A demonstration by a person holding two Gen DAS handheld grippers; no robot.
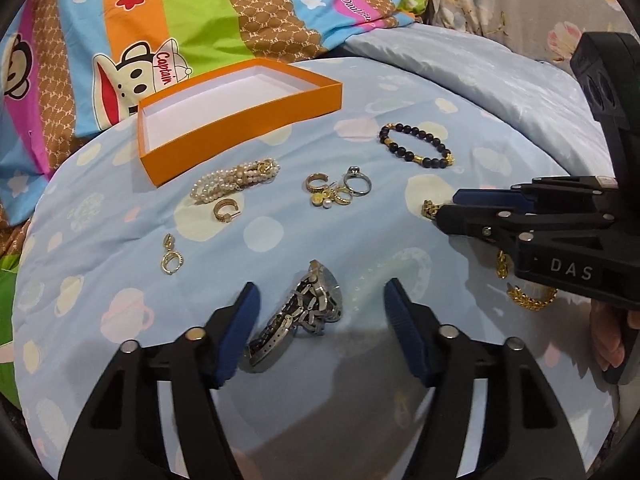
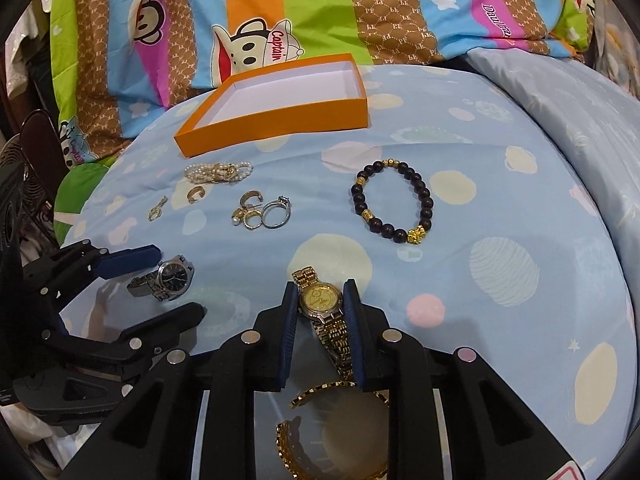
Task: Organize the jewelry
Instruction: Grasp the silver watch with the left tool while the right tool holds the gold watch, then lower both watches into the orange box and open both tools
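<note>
An open orange box (image 1: 240,120) (image 2: 276,114) with a white inside lies at the back of the blue cover. My left gripper (image 1: 322,294) (image 2: 178,280) is open, its fingers on either side of a silver watch (image 1: 304,316) (image 2: 164,280) lying on the cover. My right gripper (image 2: 320,292) (image 1: 438,208) is shut on a gold watch (image 2: 322,300) at its case, the band trailing back toward the camera. A black bead bracelet (image 1: 416,146) (image 2: 392,204), a pearl bracelet (image 1: 236,180) (image 2: 218,172), rings (image 1: 340,190) (image 2: 262,210) and gold earrings (image 1: 172,256) (image 2: 156,208) lie between.
A colourful monkey-print quilt (image 1: 180,20) (image 2: 280,20) rises behind the box. A pale blue pillow (image 1: 480,80) (image 2: 560,100) lies at the right. Another gold chain bracelet (image 2: 320,440) (image 1: 532,296) lies under my right gripper.
</note>
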